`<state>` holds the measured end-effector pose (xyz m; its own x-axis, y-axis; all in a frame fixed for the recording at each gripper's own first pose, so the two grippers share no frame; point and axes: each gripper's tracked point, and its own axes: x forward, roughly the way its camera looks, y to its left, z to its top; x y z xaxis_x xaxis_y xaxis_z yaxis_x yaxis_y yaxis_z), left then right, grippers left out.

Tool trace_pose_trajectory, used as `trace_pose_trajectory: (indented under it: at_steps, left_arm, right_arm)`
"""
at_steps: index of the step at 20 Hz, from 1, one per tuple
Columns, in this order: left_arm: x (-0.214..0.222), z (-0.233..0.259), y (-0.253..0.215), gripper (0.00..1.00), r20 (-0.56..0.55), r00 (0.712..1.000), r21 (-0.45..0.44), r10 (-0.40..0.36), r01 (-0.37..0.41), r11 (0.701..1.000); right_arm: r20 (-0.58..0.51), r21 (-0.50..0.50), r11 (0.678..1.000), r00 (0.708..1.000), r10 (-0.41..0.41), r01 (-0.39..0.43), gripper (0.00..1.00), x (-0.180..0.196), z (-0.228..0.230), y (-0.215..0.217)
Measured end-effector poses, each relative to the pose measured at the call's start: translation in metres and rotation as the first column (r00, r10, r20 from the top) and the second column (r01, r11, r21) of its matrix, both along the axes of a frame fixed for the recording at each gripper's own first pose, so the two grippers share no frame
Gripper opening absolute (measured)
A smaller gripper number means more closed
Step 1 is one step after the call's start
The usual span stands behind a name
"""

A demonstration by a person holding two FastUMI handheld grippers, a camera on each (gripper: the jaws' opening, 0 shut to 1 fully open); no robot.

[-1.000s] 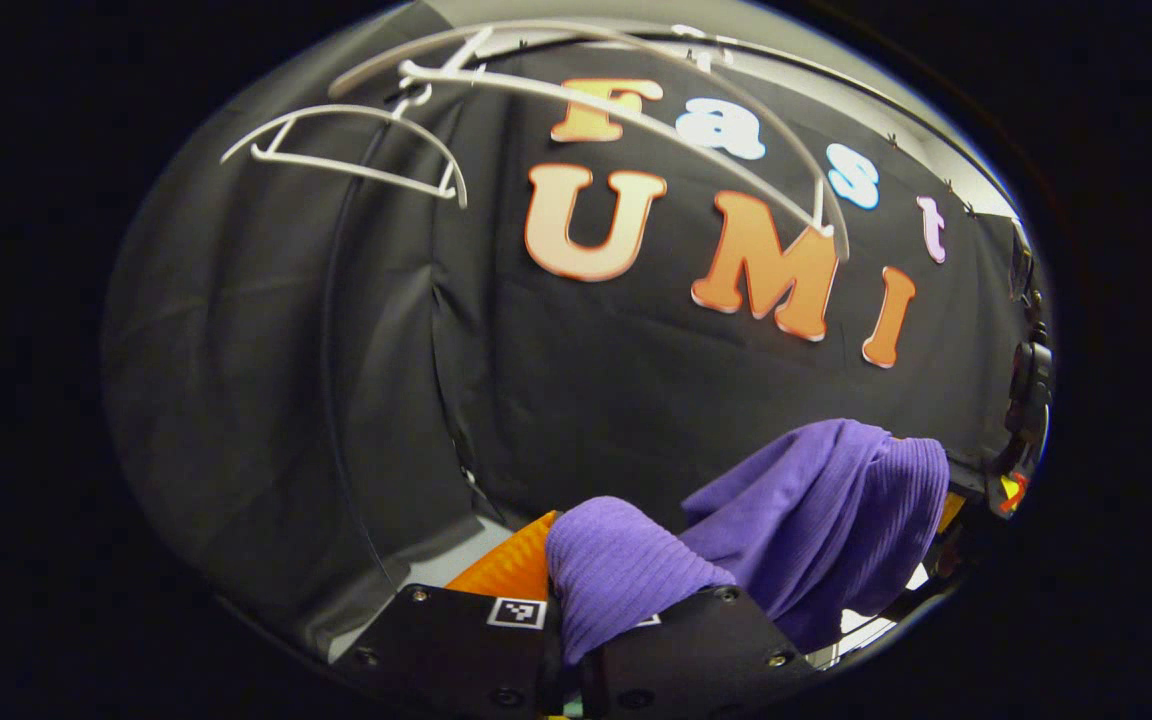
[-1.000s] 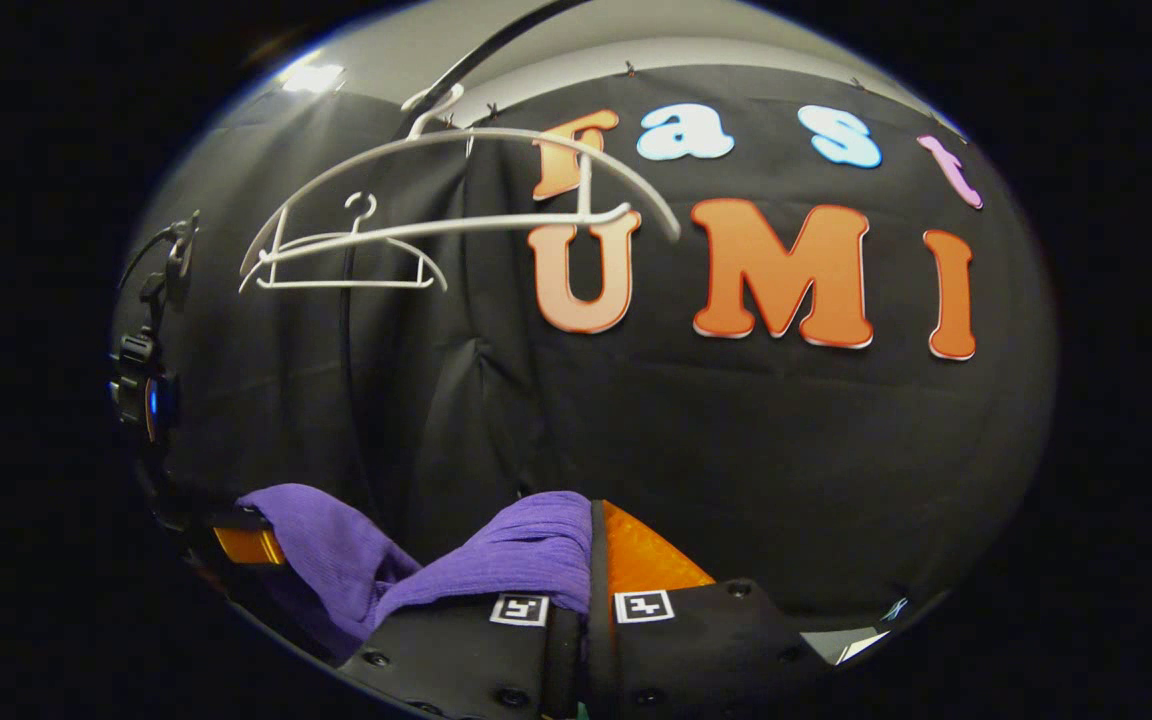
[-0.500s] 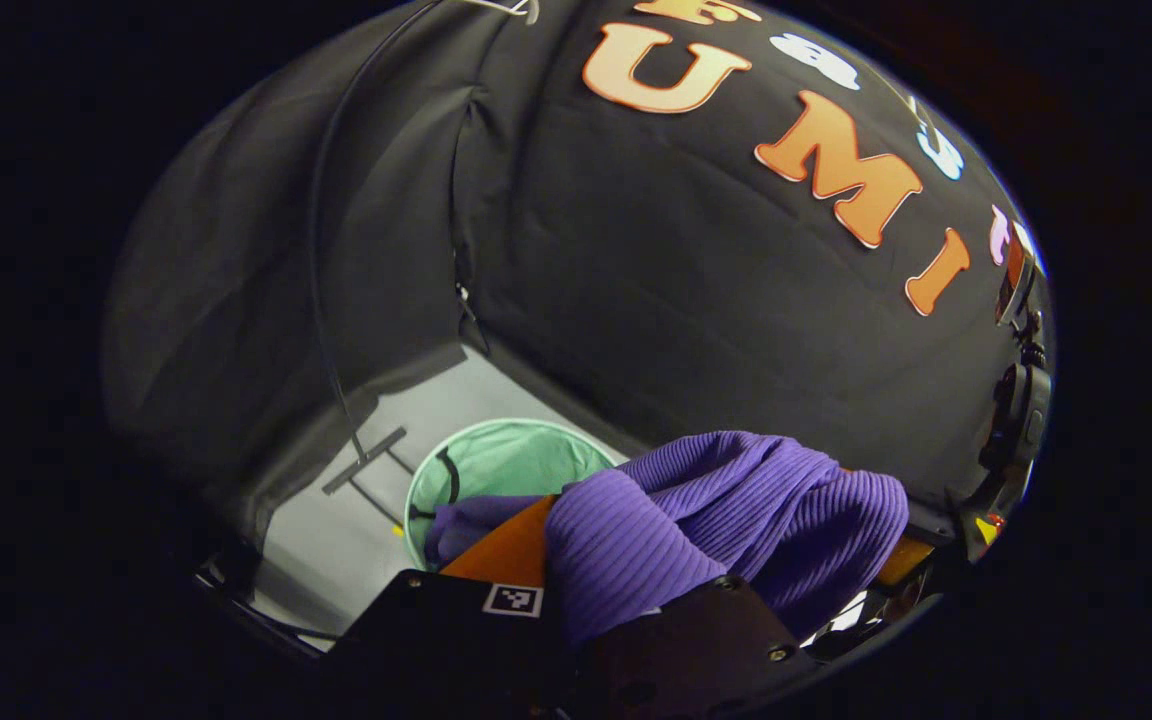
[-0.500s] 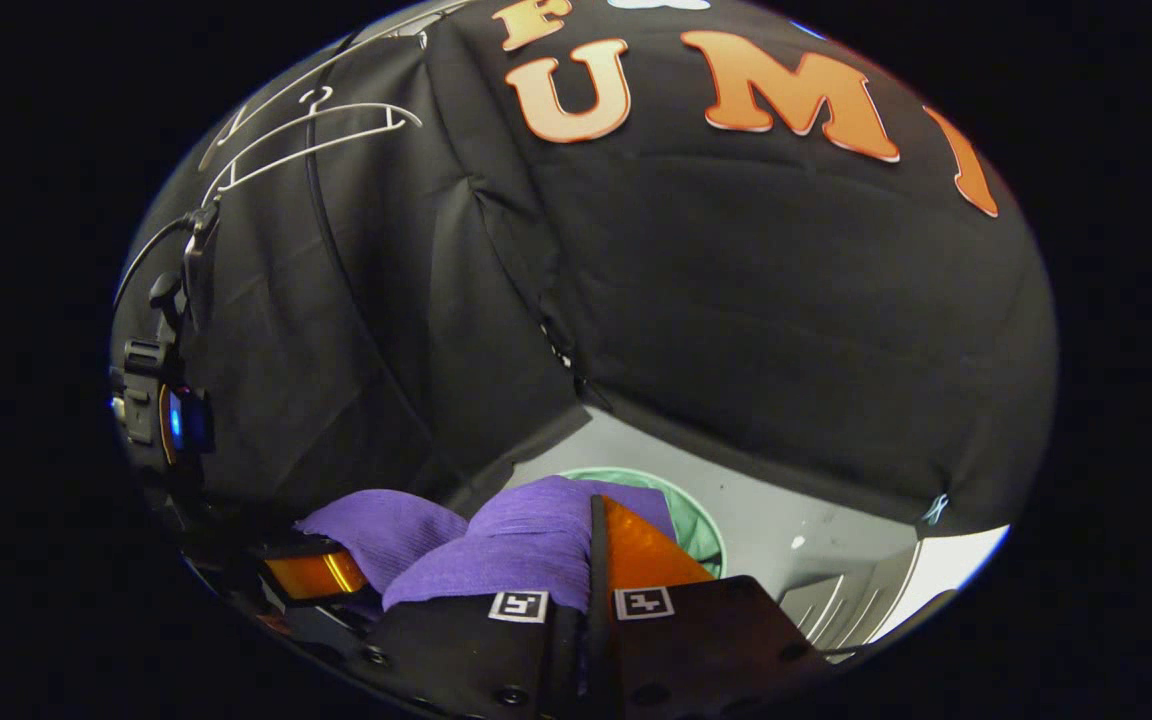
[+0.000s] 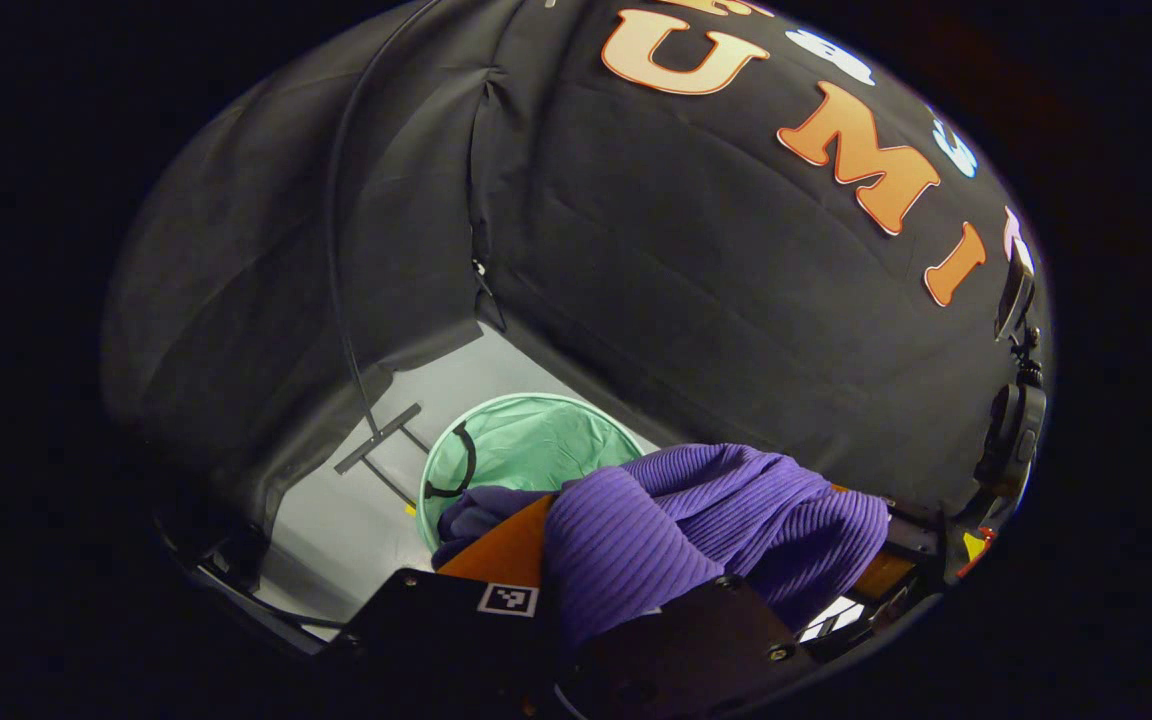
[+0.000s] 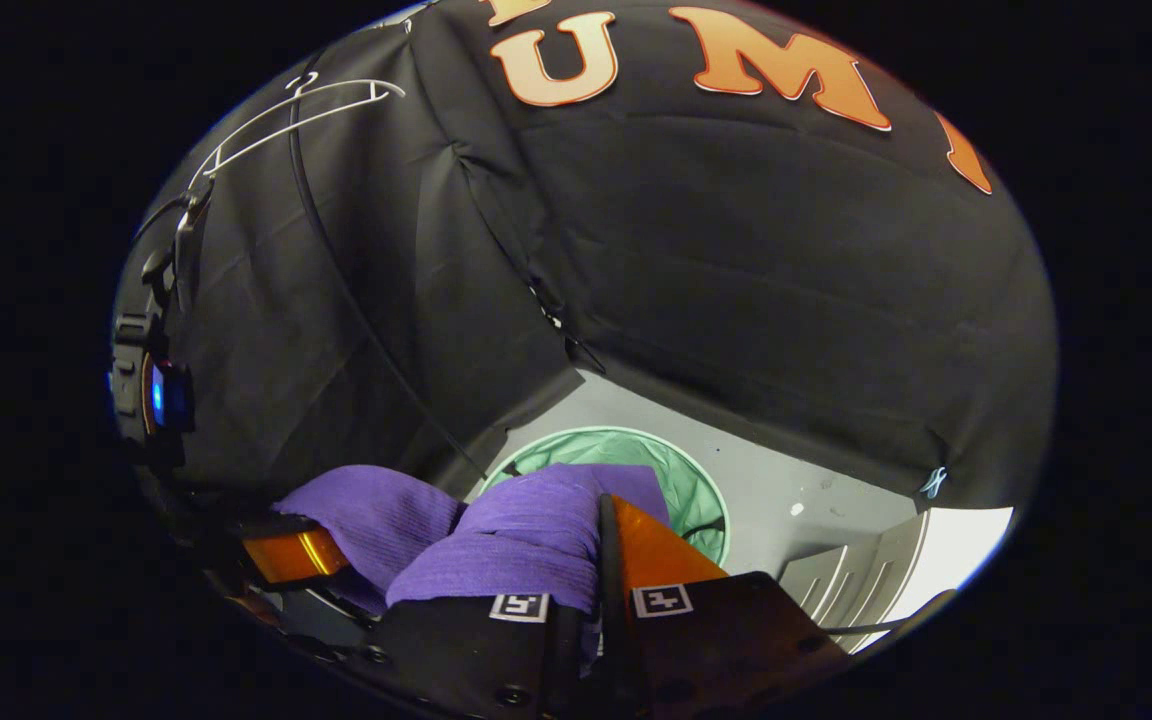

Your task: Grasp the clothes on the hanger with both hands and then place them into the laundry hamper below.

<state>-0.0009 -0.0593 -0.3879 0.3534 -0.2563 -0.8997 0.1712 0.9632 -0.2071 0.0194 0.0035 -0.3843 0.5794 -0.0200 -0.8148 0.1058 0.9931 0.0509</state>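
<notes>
Cloth fills the near end of both views: I have the purple garment [image 5: 696, 520] bunched up between my two tools. My left gripper [image 5: 561, 590] is clamped on one fold of it, the ribbed fabric bulging out over the fingers. My right gripper [image 6: 598, 565] pinches another fold the same way, with purple cloth squeezed in the narrow gap. In the right gripper view the garment sags between the two holds, and the other gripper sits at the left edge with fabric in it.

Below and beyond the cloth sits the green hamper [image 5: 526, 450], round and open-mouthed, on the pale floor [image 5: 336, 520] near the foot of the black wall. A thin stand [image 5: 376, 440] rests on the floor just beside it. Farther up, a bare white hanger [image 6: 286, 115] hangs against the wall.

I judge the carry step is under way, garment off the hanger and above the hamper. Next I should lower both grippers over the hamper's mouth and open them together, so that no loose end lands on the rim.
</notes>
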Motion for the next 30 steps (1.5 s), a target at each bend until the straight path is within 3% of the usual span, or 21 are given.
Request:
trace_pose_trajectory:
  at_steps: [1, 2, 3, 5, 7, 8, 11, 15, 18, 24, 27, 30]
  left_arm:
    - [-0.002, 0.002, 0.006, 0.22, -0.008, 1.000, 0.005, 0.018, -0.018, 1.000]
    - [-0.002, -0.001, 0.009, 0.27, -0.019, 0.999, 0.013, 0.037, -0.037, 0.999]
    - [-0.004, -0.004, 0.014, 0.25, -0.030, 0.998, 0.022, 0.053, -0.052, 0.998]
    - [-0.004, -0.006, 0.018, 0.60, -0.044, 0.996, 0.025, 0.078, -0.077, 0.997]
    - [-0.010, -0.010, 0.026, 0.76, -0.054, 0.995, 0.055, 0.085, -0.082, 0.995]
    - [-0.012, -0.010, 0.029, 0.89, -0.059, 0.994, 0.065, 0.088, -0.085, 0.994]
    - [-0.009, -0.006, 0.030, 0.95, -0.056, 0.993, 0.063, 0.106, -0.102, 0.993]
    - [-0.007, -0.003, 0.032, 0.96, -0.022, 0.995, 0.053, 0.100, -0.099, 0.994]
    - [0.004, 0.020, 0.027, 0.96, 0.048, 0.997, 0.013, 0.066, -0.067, 0.998]
    - [0.027, 0.096, 0.031, 0.95, 0.218, 0.974, -0.063, 0.063, -0.050, 0.997]
    - [0.058, 0.139, 0.036, 0.96, 0.318, 0.945, -0.101, 0.071, -0.040, 0.994]
    - [0.090, 0.187, 0.059, 0.96, 0.503, 0.864, -0.056, 0.015, 0.015, 0.998]
  right_arm:
    - [-0.019, 0.003, 1.000, 1.000, 0.001, -0.001, 0.17, -0.002, -0.005, 0.002]
    - [-0.043, 0.001, 1.000, 0.999, 0.003, -0.003, 0.26, -0.006, -0.009, 0.002]
    - [-0.058, -0.006, 1.000, 0.998, 0.000, -0.001, 0.35, -0.009, -0.014, 0.000]
    - [-0.095, 0.003, 1.000, 0.995, 0.000, 0.000, 0.54, -0.014, -0.022, -0.001]
    - [-0.102, 0.021, 1.000, 0.995, 0.001, 0.001, 0.84, -0.011, -0.023, 0.004]
    - [-0.105, 0.018, 1.000, 0.994, 0.001, 0.001, 0.93, -0.012, -0.023, 0.004]
    - [-0.101, 0.018, 1.000, 0.995, 0.002, 0.000, 0.98, -0.015, -0.023, 0.005]
    - [-0.083, 0.018, 1.000, 0.996, -0.013, 0.014, 0.99, -0.012, -0.023, 0.004]
    - [-0.039, 0.080, 0.997, 0.999, -0.014, 0.017, 0.99, -0.006, -0.014, 0.018]
    - [0.164, 0.095, 0.995, 0.986, -0.032, 0.016, 0.99, 0.002, 0.075, 0.051]
    - [0.288, 0.052, 0.997, 0.955, -0.073, 0.060, 0.98, 0.014, 0.127, 0.052]
    - [0.426, -0.015, 0.994, 0.900, -0.093, 0.110, 0.98, 0.027, 0.185, 0.043]
